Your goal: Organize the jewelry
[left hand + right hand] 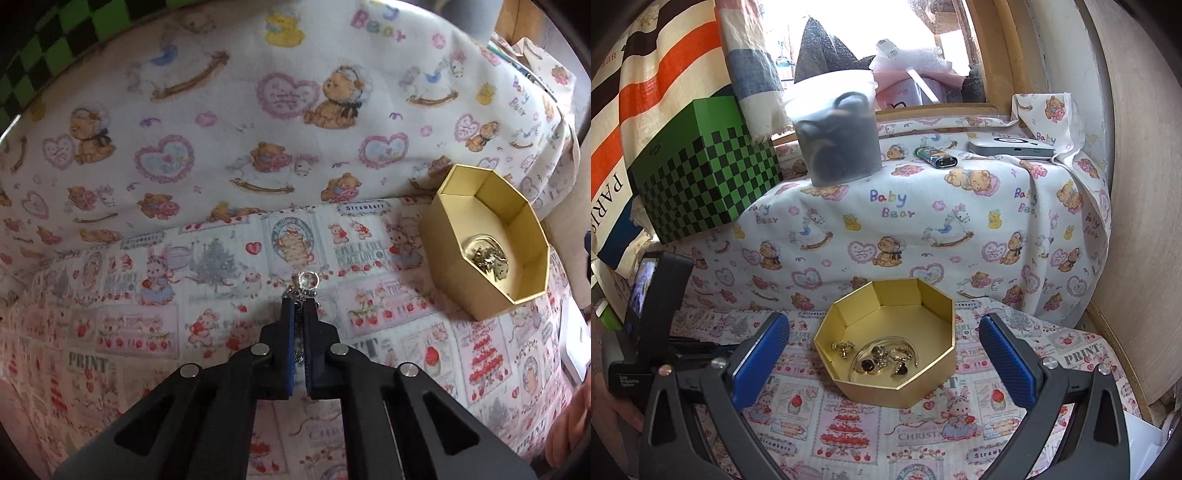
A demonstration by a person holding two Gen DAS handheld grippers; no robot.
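In the left wrist view my left gripper [300, 303] is shut on a silver chain with a round clear pendant [308, 279], held over the strawberry-print cloth. The gold octagonal box [476, 291] stands to its right with several gold pieces [489, 258] inside. In the right wrist view my right gripper [884, 334] is open and empty, its blue pads either side of the gold box [925, 380]. Gold rings and earrings [882, 360] lie on the box floor. The left gripper's body [653, 302] shows at the left edge.
A raised ledge covered in teddy-bear cloth [923, 214] runs behind the box. On it stand a green checkered box [705, 170], a translucent tub of dark items [838, 133], a lighter [936, 157] and a grey flat device [1012, 146]. A wall [1137, 184] closes the right.
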